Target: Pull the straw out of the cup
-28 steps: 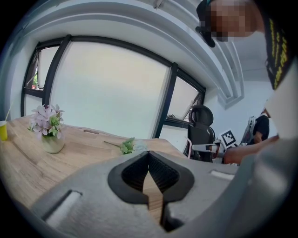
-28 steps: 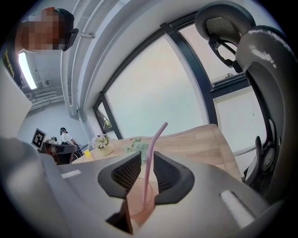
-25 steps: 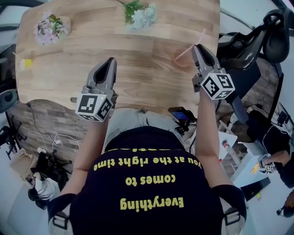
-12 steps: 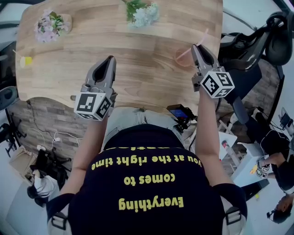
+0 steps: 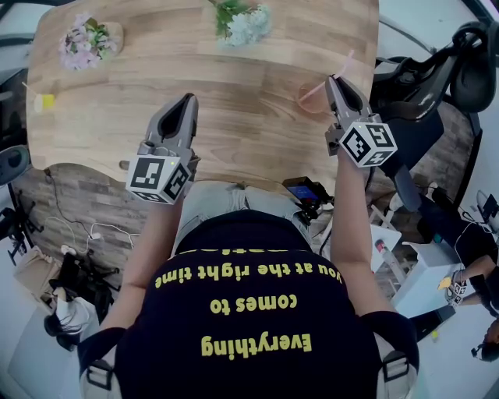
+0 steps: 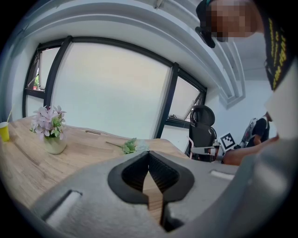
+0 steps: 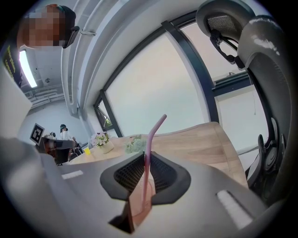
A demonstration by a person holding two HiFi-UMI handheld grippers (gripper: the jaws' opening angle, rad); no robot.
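Straw: The pink straw [image 7: 149,142] stands in the cup [image 5: 309,98], its long axis close to upright. In the right gripper view its bent top tips over to the right. In the head view it slants out of the cup away from the person and to the right.

Cup: Pink, it sits on the wooden worktop [image 5: 234,93], close to the right-hand edge.

Right claw: The right claw [image 5: 334,81] comes at the cup from the person's side, with its tips above the rim. Its jaws have just been closing and now pinch the straw between their tips, above the cup.

Left claw: The left claw [image 6: 149,152] hangs over bare wood well to the left of the cup. Its tips are pressed together with nothing between them.

Flowers: A vase of lilac flowers [image 5: 86,43] stands far to the left of the cup and beyond it. A loose white-and-green sprig [image 5: 238,23] lies beyond the cup, to its left.

Yellow cup: A small yellow cup [image 5: 44,104] sits far to the left of the pink cup, at the worktop's other end.

Chair: A dark office chair [image 5: 460,62] stands off the worktop, to the right of the cup.

Writing: The person's dark T-shirt [image 5: 249,312] carries yellow letters, upside down in the head view: "Everything comes to you at the right time".

Change from a second ago: The cup sits on the same spot and the straw keeps the same slant. The left claw is where it was. The only difference is the right claw's narrower jaws, now on the straw.
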